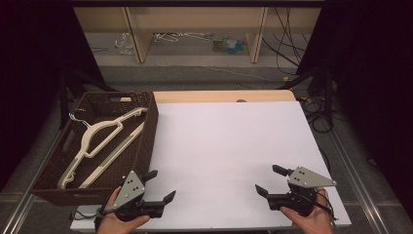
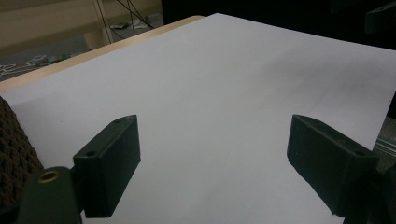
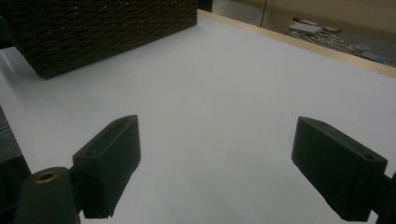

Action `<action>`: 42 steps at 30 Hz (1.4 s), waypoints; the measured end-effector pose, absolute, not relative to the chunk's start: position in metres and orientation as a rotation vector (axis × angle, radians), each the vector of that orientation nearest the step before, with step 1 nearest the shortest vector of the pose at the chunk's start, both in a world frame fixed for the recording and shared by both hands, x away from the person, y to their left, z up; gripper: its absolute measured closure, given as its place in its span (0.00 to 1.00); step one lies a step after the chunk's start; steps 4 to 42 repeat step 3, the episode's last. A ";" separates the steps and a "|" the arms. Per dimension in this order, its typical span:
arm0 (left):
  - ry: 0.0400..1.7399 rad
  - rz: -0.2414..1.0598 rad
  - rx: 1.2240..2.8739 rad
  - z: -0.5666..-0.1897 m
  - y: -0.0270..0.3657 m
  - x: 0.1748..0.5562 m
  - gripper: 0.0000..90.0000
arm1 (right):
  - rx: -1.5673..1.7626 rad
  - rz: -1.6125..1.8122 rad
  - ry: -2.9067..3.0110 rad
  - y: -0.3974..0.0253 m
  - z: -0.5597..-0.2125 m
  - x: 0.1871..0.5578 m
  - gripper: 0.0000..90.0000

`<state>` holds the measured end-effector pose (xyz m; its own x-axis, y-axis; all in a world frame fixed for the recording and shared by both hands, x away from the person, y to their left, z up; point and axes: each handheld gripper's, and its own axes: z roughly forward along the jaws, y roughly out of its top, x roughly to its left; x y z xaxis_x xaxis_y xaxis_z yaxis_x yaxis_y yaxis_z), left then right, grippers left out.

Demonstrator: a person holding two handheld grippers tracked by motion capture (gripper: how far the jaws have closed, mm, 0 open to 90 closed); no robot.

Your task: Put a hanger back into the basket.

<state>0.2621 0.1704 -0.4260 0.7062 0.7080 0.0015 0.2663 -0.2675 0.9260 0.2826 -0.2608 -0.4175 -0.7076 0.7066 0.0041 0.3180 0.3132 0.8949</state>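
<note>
The left claw [image 1: 162,186] is held low over the near left part of the white tabletop [image 1: 229,146], its jaws spread wide with nothing between them. In the left gripper view the two black jaws stand far apart above bare white surface, touching nothing. Just beside this claw, on its left, is the near corner of the dark woven basket [image 1: 146,141]; the left gripper view catches a bit of that brown weave [image 2: 14,158] at its left edge.

The right claw [image 1: 269,180] is held low over the near right part of the tabletop, jaws likewise spread wide and empty. In the right gripper view they frame plain white surface, with the basket's side wall [image 3: 102,32] well beyond them at the upper left.

The two cream hangers [image 1: 100,141] lie inside the basket, one across the other, running from the far right corner toward the near left corner, with a metal hook near the far left. Both claws are apart from them.

The basket sits at the tabletop's left edge, and part of it juts out past that edge. Between the claws and out to the far wooden rim [image 1: 224,95] the white surface is open. The right claw is near the near right corner, close to the front edge; the left claw is also close to the front edge
</note>
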 end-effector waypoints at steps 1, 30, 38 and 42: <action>0.763 0.515 1.841 -0.426 0.170 0.262 0.19 | 0.911 1.360 2.197 -0.261 -0.418 0.283 0.18; 0.762 0.514 1.838 -0.426 0.170 0.262 0.19 | 0.913 1.359 2.199 -0.261 -0.418 0.283 0.18; 0.762 0.514 1.838 -0.426 0.170 0.262 0.19 | 0.913 1.359 2.199 -0.261 -0.418 0.283 0.18; 0.762 0.514 1.838 -0.426 0.170 0.262 0.19 | 0.913 1.359 2.199 -0.261 -0.418 0.283 0.18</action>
